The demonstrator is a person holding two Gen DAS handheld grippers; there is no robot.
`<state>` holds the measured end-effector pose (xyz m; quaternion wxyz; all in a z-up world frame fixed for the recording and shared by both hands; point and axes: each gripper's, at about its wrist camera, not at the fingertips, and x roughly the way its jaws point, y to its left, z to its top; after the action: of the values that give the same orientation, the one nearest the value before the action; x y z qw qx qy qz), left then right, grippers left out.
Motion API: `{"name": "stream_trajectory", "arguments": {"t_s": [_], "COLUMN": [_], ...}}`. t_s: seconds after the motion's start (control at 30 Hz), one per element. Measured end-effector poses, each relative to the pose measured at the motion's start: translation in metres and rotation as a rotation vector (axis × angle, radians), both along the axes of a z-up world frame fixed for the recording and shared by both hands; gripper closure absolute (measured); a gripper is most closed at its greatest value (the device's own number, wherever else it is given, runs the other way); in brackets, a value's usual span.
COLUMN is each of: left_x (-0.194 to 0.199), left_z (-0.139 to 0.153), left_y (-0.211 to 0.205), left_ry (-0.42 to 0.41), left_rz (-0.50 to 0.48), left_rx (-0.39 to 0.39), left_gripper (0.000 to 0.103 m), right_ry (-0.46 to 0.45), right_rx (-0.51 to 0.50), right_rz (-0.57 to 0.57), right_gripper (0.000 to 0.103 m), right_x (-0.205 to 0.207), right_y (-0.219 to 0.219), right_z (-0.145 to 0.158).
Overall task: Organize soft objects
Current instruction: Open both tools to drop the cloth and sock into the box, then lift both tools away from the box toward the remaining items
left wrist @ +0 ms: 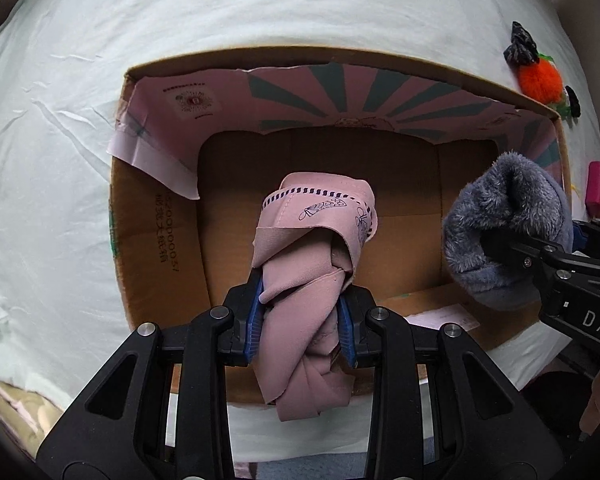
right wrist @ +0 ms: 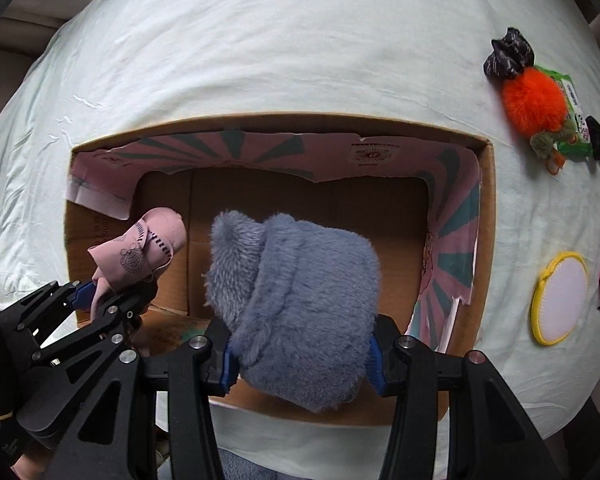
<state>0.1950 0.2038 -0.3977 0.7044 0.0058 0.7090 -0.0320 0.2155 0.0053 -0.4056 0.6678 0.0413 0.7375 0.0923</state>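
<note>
Left gripper (left wrist: 302, 326) was pinching a twisted pink printed fabric bundle (left wrist: 312, 256) mid-length; right gripper (right wrist: 300, 360) was clamped on a fluffy grey-blue plush item (right wrist: 296, 300) across its lower body. Both loads hung over the open brown cardboard box (right wrist: 486, 240), above its bare floor, not yet set down. Judgement: both light, fully compliant, non-fragile; the fabric could unravel, so grab at the twist (thin edges would slip), and the plush compresses, so grip its bulk. On the white sheet (right wrist: 260, 60) near the box: orange furry toy (right wrist: 534, 98), yellow-rimmed round mirror (right wrist: 558, 298).
</note>
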Motion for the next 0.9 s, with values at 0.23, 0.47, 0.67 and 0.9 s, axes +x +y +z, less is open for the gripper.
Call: {"name": "stream_trajectory", "arguments": {"t_s": [0.23, 0.47, 0.67, 0.9], "left_x": [0.001, -0.005, -0.009, -0.019], "left_z": [-0.006, 0.013, 0.013, 0.038], "left_y": [-0.006, -0.025, -0.025, -0.01], "left_ry": [0.015, -0.091, -0.084, -0.126], "left_rz": [-0.069, -0.194, -0.222, -0.211], "left_rx": [0.03, 0.065, 0.072, 0.044], "left_gripper": [0.072, 0.0, 0.0, 0.0], "right_ry": [0.035, 0.007, -0.028, -0.068], "right_rx": [0.006, -0.048, -0.028, -0.004], "right_rz": [-0.021, -0.043, -0.069, -0.101], "right_gripper": [0.057, 0.0, 0.0, 0.0], "right_x": [0.006, 0.008, 0.003, 0.002], "right_y": [-0.004, 0.004, 0.003, -0.002], "right_z": [-0.009, -0.013, -0.003, 0.019]}}
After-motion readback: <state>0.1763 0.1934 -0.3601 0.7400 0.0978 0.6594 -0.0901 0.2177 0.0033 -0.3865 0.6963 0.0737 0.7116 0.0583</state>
